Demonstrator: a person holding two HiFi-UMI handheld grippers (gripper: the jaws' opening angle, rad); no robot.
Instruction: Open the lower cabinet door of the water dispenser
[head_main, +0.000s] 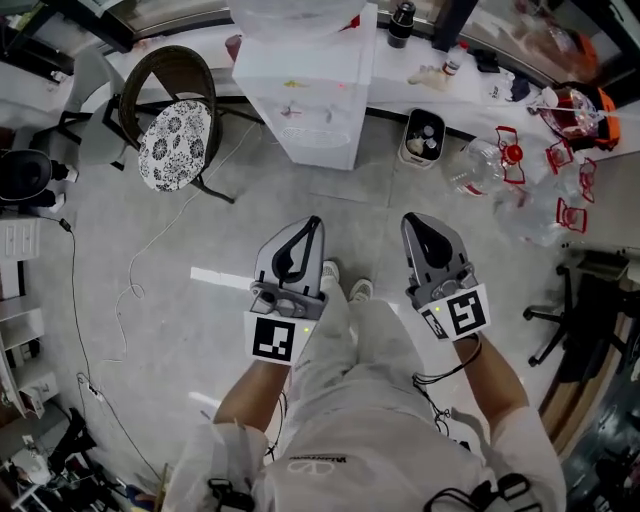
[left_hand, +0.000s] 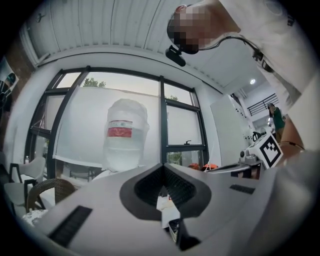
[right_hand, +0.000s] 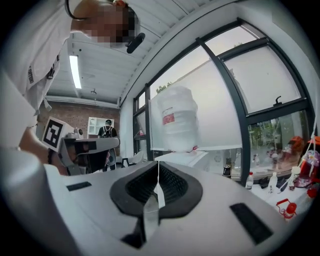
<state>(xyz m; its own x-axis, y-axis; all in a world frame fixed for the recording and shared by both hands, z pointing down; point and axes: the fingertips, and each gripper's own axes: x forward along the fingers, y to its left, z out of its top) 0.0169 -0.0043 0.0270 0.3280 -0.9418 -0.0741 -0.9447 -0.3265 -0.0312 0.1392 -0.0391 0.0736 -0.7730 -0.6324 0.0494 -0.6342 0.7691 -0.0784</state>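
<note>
Grey concrete floor, seen steeply from above.

Head view:
- Water dispenser: white, box-shaped, against a white ledge at top centre. It stands upright with its long axis vertical. Its flat front panel faces the person. The lower cabinet door cannot be told apart from that panel at this angle, and nothing stands ajar.
- Bottle: translucent, seated on the dispenser's top.
- Wicker chair: dark, round-backed, left of the dispenser, with a black-and-white patterned cushion.
- Clear empty jugs with red handles lie on the floor at right.
- Left gripper and right gripper: grey moulded shells with black pads, each with a marker cube at the wrist. They are held side by side over white trousers, both pointing toward the dispenser and well apart from it.

Left gripper view:
- The left gripper has its jaws closed tip to tip, with nothing between them.
- The bottle rises above the jaws, left of the seam. It is wrapped in cloudy plastic and carries a red-and-white label.
- The dispenser's body is mostly hidden behind the gripper shell.
- Dark-framed windows stand behind.

Right gripper view:
- The right gripper has its jaws pressed together and is empty.
- The bottle sits on the dispenser's white top, just above the jaw tips in the frame.
- The left gripper's marker cube shows at the left edge.
</note>
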